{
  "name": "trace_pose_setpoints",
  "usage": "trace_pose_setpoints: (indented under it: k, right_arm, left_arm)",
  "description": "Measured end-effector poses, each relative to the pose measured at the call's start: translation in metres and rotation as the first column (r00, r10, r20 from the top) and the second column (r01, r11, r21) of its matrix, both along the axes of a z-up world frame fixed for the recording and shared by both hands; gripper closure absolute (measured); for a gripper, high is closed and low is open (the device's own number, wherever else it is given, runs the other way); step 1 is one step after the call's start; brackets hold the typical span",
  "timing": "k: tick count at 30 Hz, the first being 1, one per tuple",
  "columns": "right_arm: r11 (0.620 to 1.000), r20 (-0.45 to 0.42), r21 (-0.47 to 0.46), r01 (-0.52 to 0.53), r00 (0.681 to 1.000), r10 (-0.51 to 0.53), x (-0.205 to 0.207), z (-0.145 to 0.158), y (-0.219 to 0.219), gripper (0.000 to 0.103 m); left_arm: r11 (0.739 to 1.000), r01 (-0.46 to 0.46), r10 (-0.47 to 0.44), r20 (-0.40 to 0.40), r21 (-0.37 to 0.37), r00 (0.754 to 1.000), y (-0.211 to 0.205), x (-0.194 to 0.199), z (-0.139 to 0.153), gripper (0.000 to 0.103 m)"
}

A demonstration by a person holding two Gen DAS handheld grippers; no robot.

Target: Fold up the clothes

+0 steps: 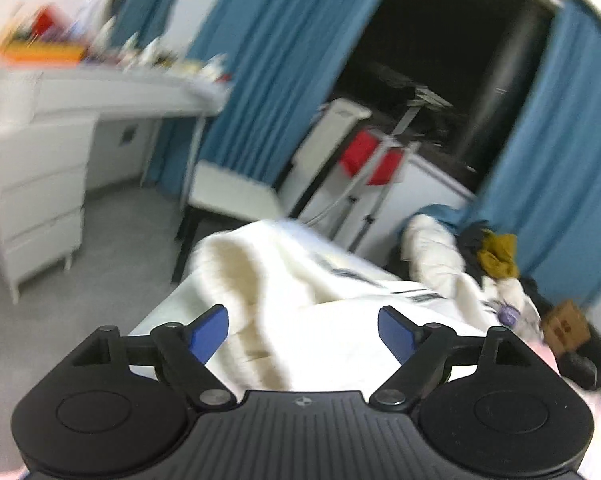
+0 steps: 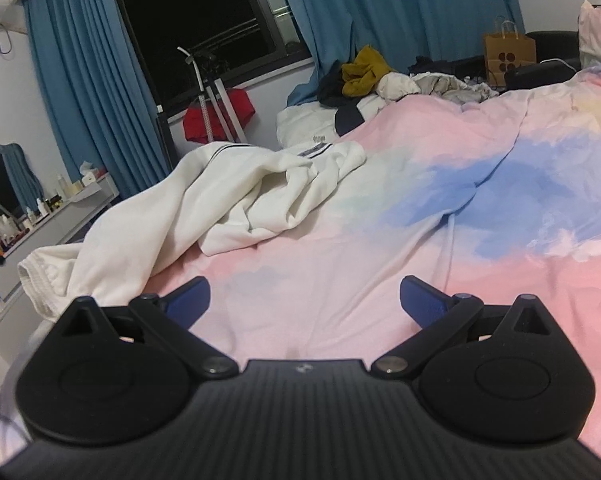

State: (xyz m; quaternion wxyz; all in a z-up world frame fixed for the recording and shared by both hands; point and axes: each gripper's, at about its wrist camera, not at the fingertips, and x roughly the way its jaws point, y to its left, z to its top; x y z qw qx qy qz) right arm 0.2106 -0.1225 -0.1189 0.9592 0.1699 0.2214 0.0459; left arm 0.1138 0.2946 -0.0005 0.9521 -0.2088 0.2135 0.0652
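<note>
A white garment (image 2: 204, 200) with dark stripes lies crumpled on the left side of the pink and blue bedspread (image 2: 440, 208), one end hanging off the bed's edge. My right gripper (image 2: 305, 298) is open and empty, low over the bedspread to the right of the garment. In the blurred left wrist view the same white garment (image 1: 292, 280) fills the middle. My left gripper (image 1: 303, 330) is open and hovers just over it, with nothing between its blue pads (image 1: 208, 334).
A pile of other clothes (image 2: 372, 72), one mustard yellow, lies at the far end of the bed by a brown paper bag (image 2: 508, 56). Blue curtains (image 2: 88, 92) frame a dark window. A white dresser (image 1: 40, 152) and a red item on a stand (image 2: 216, 116) stand left of the bed.
</note>
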Motion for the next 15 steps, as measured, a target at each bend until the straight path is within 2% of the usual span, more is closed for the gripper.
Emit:
trace_pose_setpoints:
  k: [2, 5, 8, 10, 15]
  right_arm:
    - [1.0, 0.007, -0.011, -0.003, 1.0, 0.003, -0.003, 0.003, 0.002, 0.0]
    - [1.0, 0.018, -0.009, -0.008, 1.0, 0.009, -0.006, 0.006, 0.002, 0.0]
    - [1.0, 0.015, 0.011, -0.002, 1.0, 0.001, -0.004, 0.005, -0.003, 0.0]
    - [1.0, -0.001, 0.016, 0.011, 1.0, -0.011, 0.0, 0.0, -0.006, 0.0]
    - [0.998, -0.032, 0.048, 0.032, 0.999, -0.03, 0.014, -0.013, -0.015, 0.0]
  left_arm:
    - [0.996, 0.058, -0.06, 0.027, 0.072, 0.998, -0.031, 0.006, 0.012, 0.012]
    - [0.979, 0.16, -0.165, 0.027, 0.124, 0.986, -0.085, 0.031, 0.021, 0.009]
    - [0.969, 0.22, -0.221, -0.008, 0.111, 0.975, -0.134, 0.069, 0.013, 0.009]
    - [0.965, 0.238, -0.235, -0.037, 0.11, 0.971, -0.165, 0.099, 0.003, 0.009]
    - [0.97, 0.195, -0.176, -0.134, 0.144, 0.975, -0.217, 0.177, -0.038, 0.01]
